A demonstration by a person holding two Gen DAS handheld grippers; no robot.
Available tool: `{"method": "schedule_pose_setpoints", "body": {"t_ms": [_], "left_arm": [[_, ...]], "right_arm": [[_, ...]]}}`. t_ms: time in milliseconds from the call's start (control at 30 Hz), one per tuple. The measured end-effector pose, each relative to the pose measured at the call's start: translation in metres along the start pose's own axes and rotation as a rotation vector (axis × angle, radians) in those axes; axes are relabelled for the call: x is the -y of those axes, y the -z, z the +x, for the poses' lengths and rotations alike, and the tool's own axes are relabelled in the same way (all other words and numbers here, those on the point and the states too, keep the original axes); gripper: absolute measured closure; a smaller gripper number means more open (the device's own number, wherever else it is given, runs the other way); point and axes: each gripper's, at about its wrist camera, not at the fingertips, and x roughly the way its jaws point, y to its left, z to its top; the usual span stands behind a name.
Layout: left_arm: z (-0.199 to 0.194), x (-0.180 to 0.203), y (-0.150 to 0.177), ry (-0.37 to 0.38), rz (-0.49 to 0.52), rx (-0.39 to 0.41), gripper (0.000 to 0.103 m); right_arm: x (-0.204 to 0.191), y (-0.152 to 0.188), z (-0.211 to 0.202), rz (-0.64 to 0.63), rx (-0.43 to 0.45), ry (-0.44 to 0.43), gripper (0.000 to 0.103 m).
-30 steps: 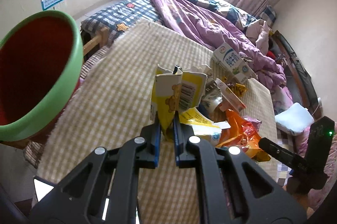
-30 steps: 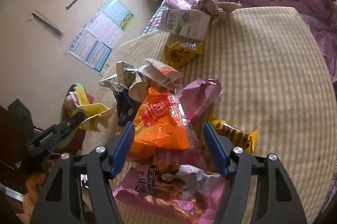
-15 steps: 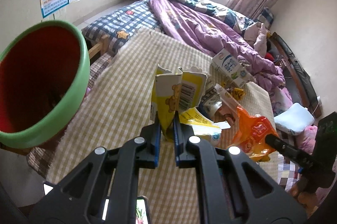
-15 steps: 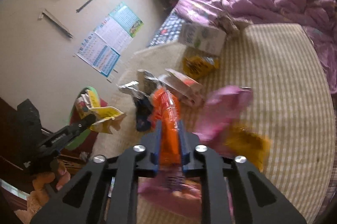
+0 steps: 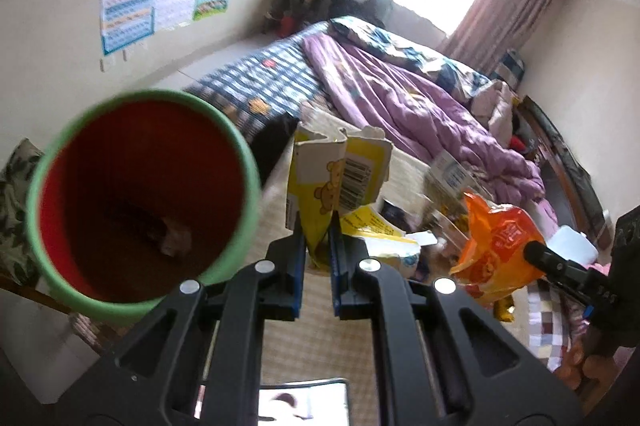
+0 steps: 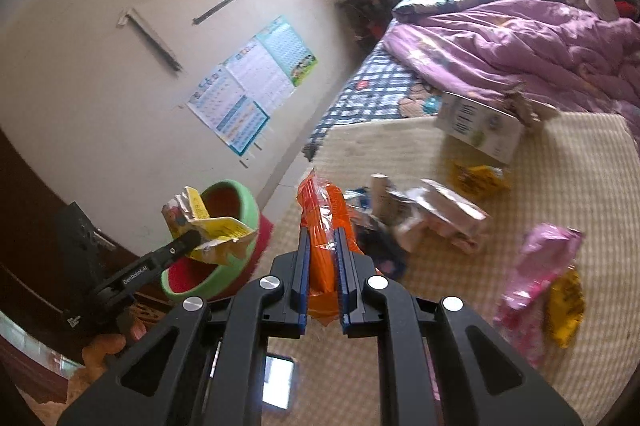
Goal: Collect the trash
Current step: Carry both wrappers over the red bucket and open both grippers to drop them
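A: Left gripper (image 5: 316,246) clamped tight on the torn yellow cardboard carton with the bear print (image 5: 340,177) — held in the air just beside the round green-rimmed red bin (image 5: 140,201).

B: Right gripper (image 6: 322,278) pinching the crinkled orange plastic snack bag (image 6: 324,226), lifted above the checked table mat (image 6: 520,193) — more wrappers lie there.

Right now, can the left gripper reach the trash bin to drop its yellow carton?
Probably yes. The left gripper, shut on the yellow carton, is beside the trash bin; its open mouth faces it, with nothing between.
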Motion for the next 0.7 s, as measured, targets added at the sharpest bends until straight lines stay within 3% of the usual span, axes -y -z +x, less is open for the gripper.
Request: {"method": "schedule_pose_setpoints", "body": {"t_ms": [267, 700], "left_arm": [[-0.013, -0.059, -0.012, -0.102, -0.032, 0.031, 0.093], [-0.015, -0.114, -0.026, -0.112, -0.040, 0.025, 0.093]], "right_arm": [[-0.048, -0.009, 0.034, -0.069, -0.009, -0.021, 0.092], [-0.120, -0.019, 0.085, -0.143, 0.009, -0.074, 0.092]]}}
